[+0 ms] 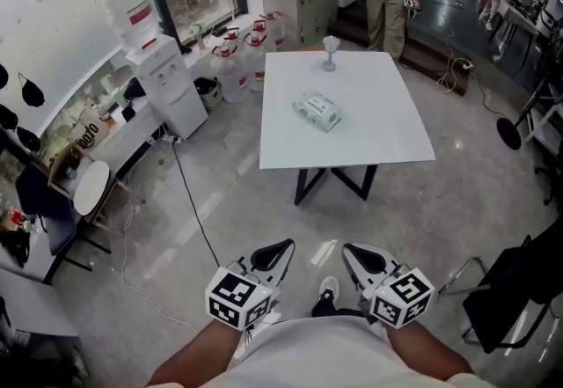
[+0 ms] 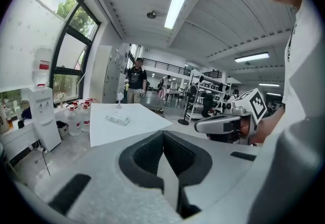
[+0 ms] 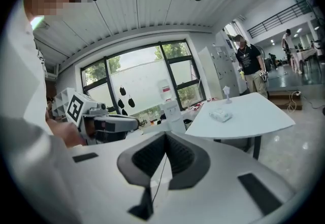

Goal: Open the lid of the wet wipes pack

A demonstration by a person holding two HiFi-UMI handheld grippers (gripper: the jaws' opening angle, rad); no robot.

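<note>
On one table (image 1: 387,131), one wipes pack (image 1: 318,111) and one small white stand (image 1: 330,53). Two grippers, left gripper (image 1: 274,254) and right gripper (image 1: 363,258), jaws together, empty.

White table (image 1: 387,131) on a glossy grey floor (image 1: 457,201) bears a white, pale-green-printed wet wipes pack (image 1: 318,111). At 6 o'clock, the left gripper (image 1: 281,247) and right gripper (image 1: 352,251) show black-and-white square marker patterns and black-padded jaws.

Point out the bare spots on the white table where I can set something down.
The table is mostly bare: the whole near strip between the wet wipes pack and the front edge, and the right side beyond the pack. Only the far middle is taken, by a small white stand.
</note>
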